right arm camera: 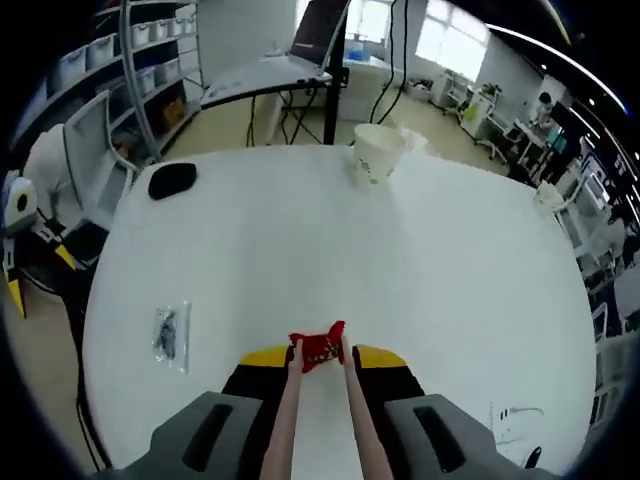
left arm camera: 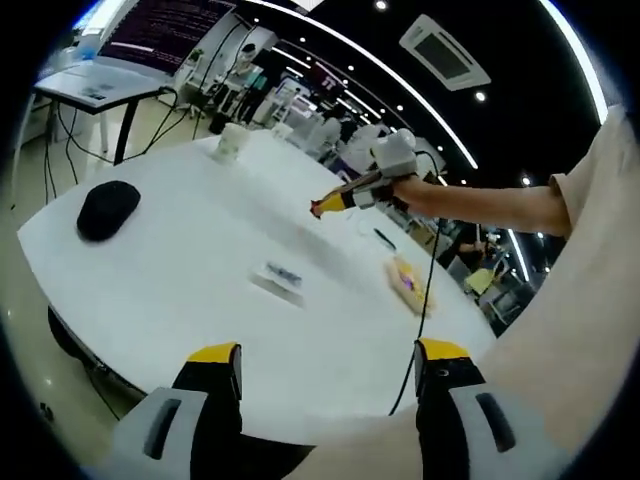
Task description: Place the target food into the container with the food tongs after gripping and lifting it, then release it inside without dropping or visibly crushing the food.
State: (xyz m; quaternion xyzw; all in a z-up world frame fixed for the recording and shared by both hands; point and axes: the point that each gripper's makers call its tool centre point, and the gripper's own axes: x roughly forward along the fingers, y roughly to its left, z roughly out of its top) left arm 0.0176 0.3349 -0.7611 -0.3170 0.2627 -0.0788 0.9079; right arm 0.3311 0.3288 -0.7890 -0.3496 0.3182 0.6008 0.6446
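Observation:
In the right gripper view my right gripper [right arm camera: 322, 358] is shut on a pair of pale food tongs [right arm camera: 285, 410]. The tong tips pinch a red wrapped food piece [right arm camera: 320, 348] just above the white table [right arm camera: 450, 270]. A printed paper cup [right arm camera: 378, 152] stands far ahead near the table's back edge. The left gripper view shows my left gripper [left arm camera: 328, 352] open and holding nothing at the near table edge. Beyond it are the right gripper [left arm camera: 385, 170], the red food [left arm camera: 318, 208] at the tong tips, and the cup [left arm camera: 230, 142].
A black rounded object [right arm camera: 172, 178] [left arm camera: 108, 208] lies near one table edge. A clear plastic packet [right arm camera: 168, 335] [left arm camera: 280, 277] lies flat on the table. A yellow-and-pink packet [left arm camera: 407, 280] and a dark pen [left arm camera: 385, 238] lie by the person's arm [left arm camera: 490, 205]. Desks and shelves surround the table.

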